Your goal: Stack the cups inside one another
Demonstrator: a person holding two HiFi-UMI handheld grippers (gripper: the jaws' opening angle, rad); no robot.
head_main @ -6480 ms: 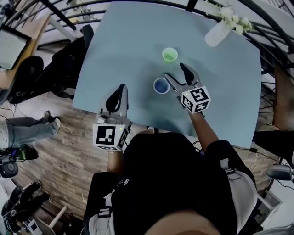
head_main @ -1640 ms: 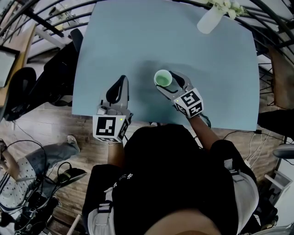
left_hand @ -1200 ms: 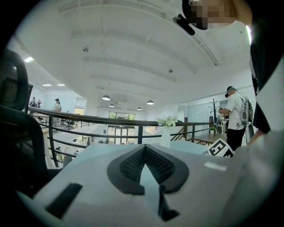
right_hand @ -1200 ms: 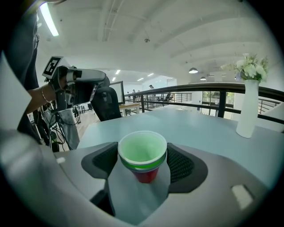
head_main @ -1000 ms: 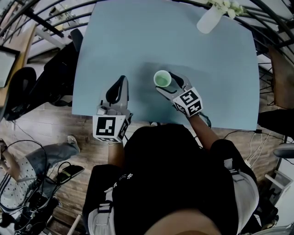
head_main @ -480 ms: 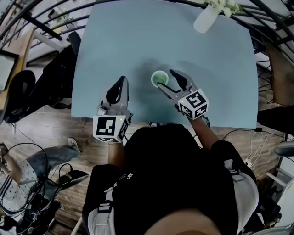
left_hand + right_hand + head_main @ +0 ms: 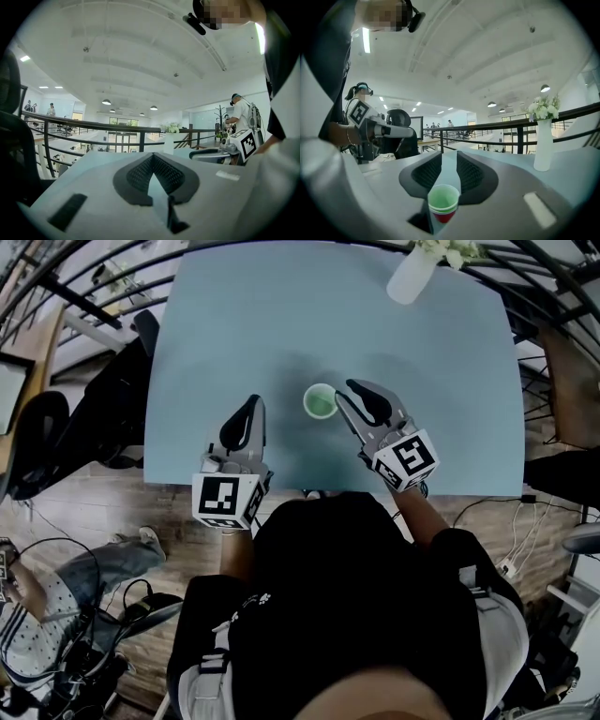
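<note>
Right gripper: jaws drawn to a narrow slot and just now closing, with nothing between them; only a strip of table shows through the gap in the right gripper view. A second ago this gripper stood low with wide jaws around the cup stack; it has since let go, risen and drawn back, so that the stack is now just beside its tips and clear of them. The stack stands upright on the table near the middle, green rim uppermost. Several seconds back a blue cup and a green cup stood apart here; now only the one stack is seen. The right gripper view shows a red wall beneath the green rims, but how many cups are nested cannot be counted with confidence from these views. Left gripper: pads together, empty, held over the near edge of the table, well apart from the stack. A white vase stands at the far edge. Judgement: release is made, no loose cup remains in view, and the stacking appears complete.
</note>
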